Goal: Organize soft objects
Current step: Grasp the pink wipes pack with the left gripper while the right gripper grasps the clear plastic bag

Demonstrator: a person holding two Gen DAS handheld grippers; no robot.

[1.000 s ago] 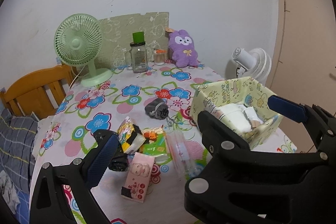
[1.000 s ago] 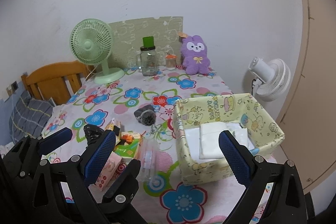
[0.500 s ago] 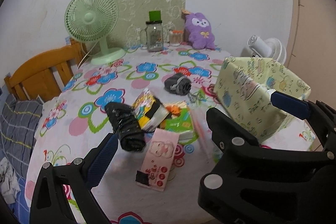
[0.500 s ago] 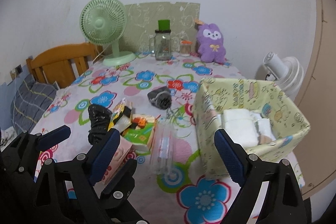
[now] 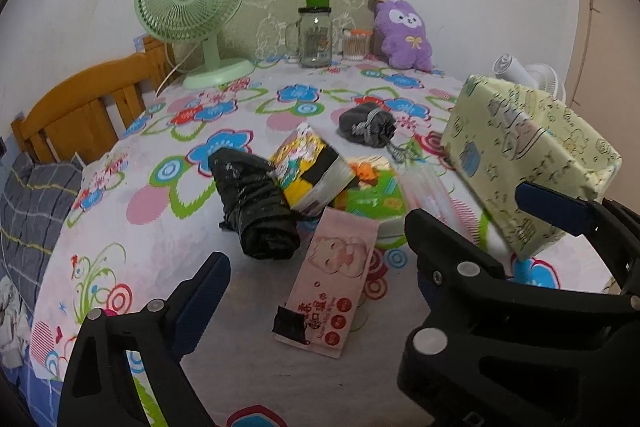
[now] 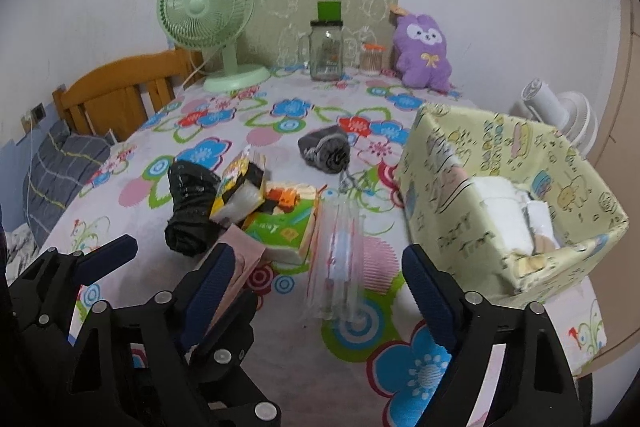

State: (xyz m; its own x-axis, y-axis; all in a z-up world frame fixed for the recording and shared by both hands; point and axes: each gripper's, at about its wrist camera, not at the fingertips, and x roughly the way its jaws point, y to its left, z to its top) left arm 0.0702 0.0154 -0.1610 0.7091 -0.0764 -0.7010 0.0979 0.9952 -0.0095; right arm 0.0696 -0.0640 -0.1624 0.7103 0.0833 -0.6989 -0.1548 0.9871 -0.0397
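A pile of soft things lies mid-table: a black rolled bag (image 5: 256, 203) (image 6: 190, 207), a yellow-black packet (image 5: 310, 167) (image 6: 240, 187), a green tissue pack (image 5: 370, 193) (image 6: 282, 231), a pink tissue pack (image 5: 332, 279), a clear plastic sleeve (image 6: 338, 255) and a grey pouch (image 5: 366, 125) (image 6: 326, 147). A yellow patterned box (image 5: 528, 155) (image 6: 508, 203) at the right holds white folded cloths (image 6: 504, 219). My left gripper (image 5: 372, 259) is open over the pink pack. My right gripper (image 6: 316, 291) is open before the clear sleeve.
At the table's back stand a green desk fan (image 5: 192, 11), a glass jar with green lid (image 5: 316, 31), a small jar (image 5: 354, 45) and a purple plush (image 5: 404, 35). A wooden bed frame (image 5: 80, 111) lies left, a white fan (image 6: 560, 115) right of the table.
Both grippers have moved lower and closer to the pile. In the left view the box has swung to the right edge and its inside is hidden. Both stay open.
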